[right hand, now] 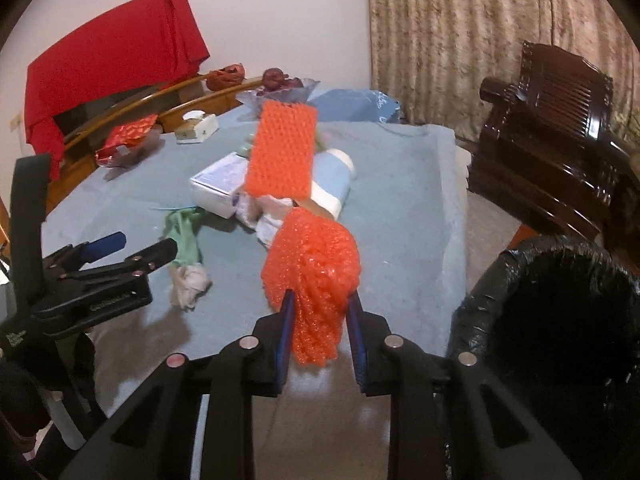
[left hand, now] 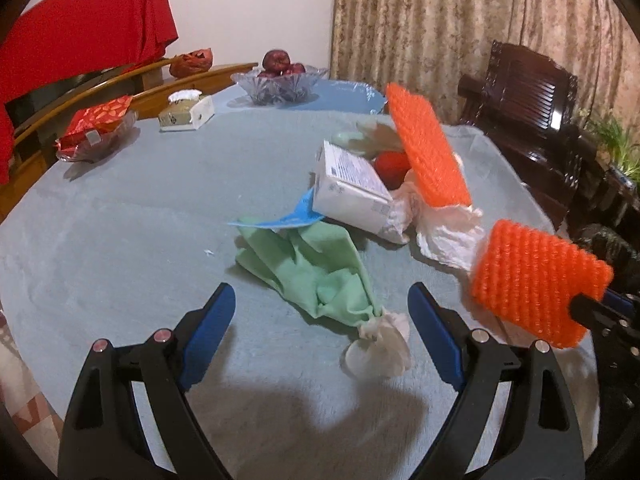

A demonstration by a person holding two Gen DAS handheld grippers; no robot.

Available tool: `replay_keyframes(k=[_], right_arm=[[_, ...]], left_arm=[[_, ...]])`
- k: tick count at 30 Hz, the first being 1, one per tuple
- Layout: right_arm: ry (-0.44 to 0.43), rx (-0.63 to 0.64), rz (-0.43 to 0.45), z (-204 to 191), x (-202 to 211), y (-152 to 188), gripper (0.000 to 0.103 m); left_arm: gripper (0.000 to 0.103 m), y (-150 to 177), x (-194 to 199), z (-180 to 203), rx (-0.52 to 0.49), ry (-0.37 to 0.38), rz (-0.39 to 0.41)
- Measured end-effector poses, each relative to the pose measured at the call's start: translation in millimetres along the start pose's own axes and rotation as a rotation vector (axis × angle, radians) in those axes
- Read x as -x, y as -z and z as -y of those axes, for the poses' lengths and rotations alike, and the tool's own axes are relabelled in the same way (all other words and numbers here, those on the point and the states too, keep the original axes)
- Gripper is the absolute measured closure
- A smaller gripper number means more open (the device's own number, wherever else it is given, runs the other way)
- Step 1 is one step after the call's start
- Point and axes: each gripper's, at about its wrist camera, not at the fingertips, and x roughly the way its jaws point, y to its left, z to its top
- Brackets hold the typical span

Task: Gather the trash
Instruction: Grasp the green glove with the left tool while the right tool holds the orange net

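Note:
My right gripper (right hand: 320,298) is shut on an orange foam net (right hand: 312,272), which hangs bunched between the blue pads, its far end (right hand: 280,152) stretching up over the pile. In the left wrist view the same net (left hand: 536,280) hangs at the right. My left gripper (left hand: 320,292) stands open just above the table, with a green wrapper (left hand: 312,264) and a crumpled white tissue (left hand: 380,344) between and just beyond its fingers, untouched. Behind them lie a white box (left hand: 352,188), a blue paper scrap (left hand: 288,216) and crumpled white paper (left hand: 448,236).
A bin lined with a black bag (right hand: 560,320) stands off the table's right edge. At the back of the table are a glass fruit bowl (left hand: 280,80), a tissue box (left hand: 186,114) and a dish with a red packet (left hand: 96,128). A dark wooden chair (left hand: 528,96) stands at the right.

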Motion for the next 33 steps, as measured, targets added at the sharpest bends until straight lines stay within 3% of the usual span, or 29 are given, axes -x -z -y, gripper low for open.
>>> replay_keyframes(k=[5,10,14,15,19,24,33], right_arm=[[0.004,-0.005,-0.008,3,-8,3,0.078],[0.0,-0.017,-0.012,8,-13,4,0.078],[-0.007,-0.017,-0.008,9,-12,2,0.078],[-0.008,-0.015,-0.008,8,-11,3,0.078],[-0.013,-0.009,-0.002,6,-6,3,0.078],[-0.022,0.002,0.022,3,6,-3,0.078],[-0.027,0.013,0.075,-2,31,-15,0.078]], left_arm=[[0.017,-3,-24,4,0.012,-0.037,-0.048],[0.021,-7,-43,1,0.039,-0.022,-0.097],[0.044,-11,-47,3,0.036,0.009,-0.108],[0.055,-11,-47,2,0.04,0.005,-0.11],[0.081,-9,-41,-9,0.082,0.045,-0.11],[0.087,-9,-19,-14,0.099,0.06,-0.086],[0.087,-13,42,2,0.048,0.115,-0.012]])
